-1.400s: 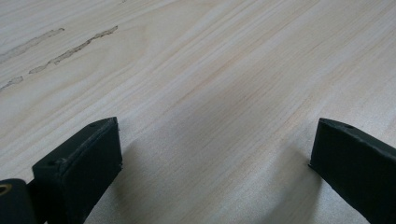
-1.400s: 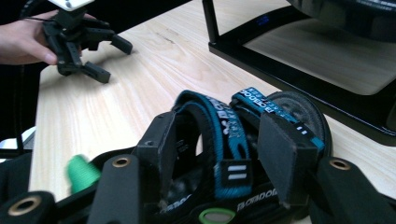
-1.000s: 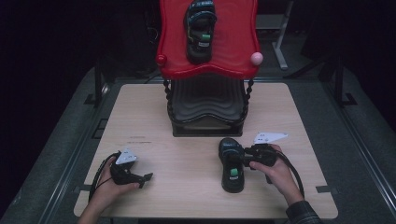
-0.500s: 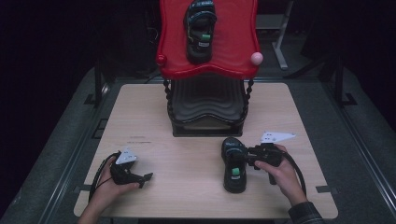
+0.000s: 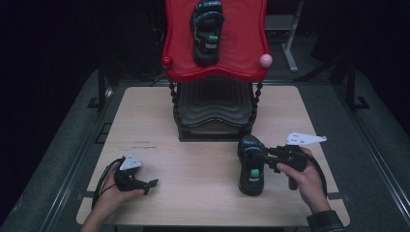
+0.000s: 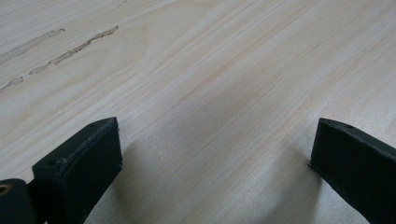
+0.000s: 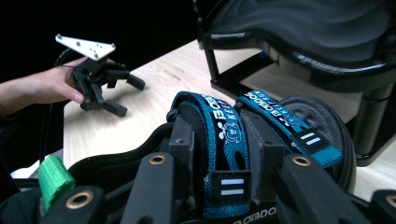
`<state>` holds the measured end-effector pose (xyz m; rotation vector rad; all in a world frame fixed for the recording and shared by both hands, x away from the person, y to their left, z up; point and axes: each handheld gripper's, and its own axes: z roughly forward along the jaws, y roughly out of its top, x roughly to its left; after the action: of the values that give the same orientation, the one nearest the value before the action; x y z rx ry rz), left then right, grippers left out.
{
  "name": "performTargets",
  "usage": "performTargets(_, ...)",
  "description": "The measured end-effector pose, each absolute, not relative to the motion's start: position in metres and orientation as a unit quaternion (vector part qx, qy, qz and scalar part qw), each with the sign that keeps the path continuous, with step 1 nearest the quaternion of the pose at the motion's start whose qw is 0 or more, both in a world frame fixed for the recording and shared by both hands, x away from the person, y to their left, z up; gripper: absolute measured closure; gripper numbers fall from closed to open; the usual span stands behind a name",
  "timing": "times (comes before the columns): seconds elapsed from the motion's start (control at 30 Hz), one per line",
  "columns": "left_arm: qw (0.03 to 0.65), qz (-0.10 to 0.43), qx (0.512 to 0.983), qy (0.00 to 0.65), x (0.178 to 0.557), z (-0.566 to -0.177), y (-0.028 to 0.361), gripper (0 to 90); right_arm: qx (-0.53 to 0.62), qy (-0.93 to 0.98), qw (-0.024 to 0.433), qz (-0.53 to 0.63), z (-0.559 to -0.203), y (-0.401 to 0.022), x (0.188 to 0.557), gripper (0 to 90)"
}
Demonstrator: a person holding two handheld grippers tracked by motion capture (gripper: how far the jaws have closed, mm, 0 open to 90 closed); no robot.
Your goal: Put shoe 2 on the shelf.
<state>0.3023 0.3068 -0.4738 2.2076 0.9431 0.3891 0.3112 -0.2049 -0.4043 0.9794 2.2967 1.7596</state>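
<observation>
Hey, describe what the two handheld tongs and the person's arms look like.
Both tongs are black, with blocky flat-faced jaws. The left tongs carry a small pale grey three-cornered plate and trail a black cable looping past the hand. The right tongs carry a larger plate with small holes, and brass-coloured rivets show near their jaws. A dark sleeve cuff shows at the right wrist.

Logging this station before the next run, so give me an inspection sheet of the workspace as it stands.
Surface: pale wooden table, faint scuff marks near its left edge.
Job's things: black sandal with teal straps on the table; its twin on the red wavy-edged rack top.
Clutter: nothing seen.
Grippers: right gripper clamped on the near sandal's strap; left gripper open over bare wood.
Cables: black cable loops from the left gripper.
Surroundings: dark floor, metal stand legs.
</observation>
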Motion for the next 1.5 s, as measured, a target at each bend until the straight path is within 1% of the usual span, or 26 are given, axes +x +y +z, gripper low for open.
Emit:
performTargets(0.57, 0.347, 0.150, 0.851, 0.363, 0.302, -0.474, 0.307, 0.9, 0.334, 0.710, 0.063, 0.617, -0.375, -0.235, 0.311, 67.1)
performTargets(1.03, 0.349, 0.150, 0.850, 0.365, 0.302, -0.474, 0.307, 0.9, 0.329, 0.668, 0.099, 0.660, -0.329, -0.265, 0.314, 67.3)
performTargets(1.5, 0.348, 0.150, 0.851, 0.364, 0.302, -0.474, 0.307, 0.9, 0.324, 0.643, 0.132, 0.682, -0.271, -0.287, 0.335, 67.4)
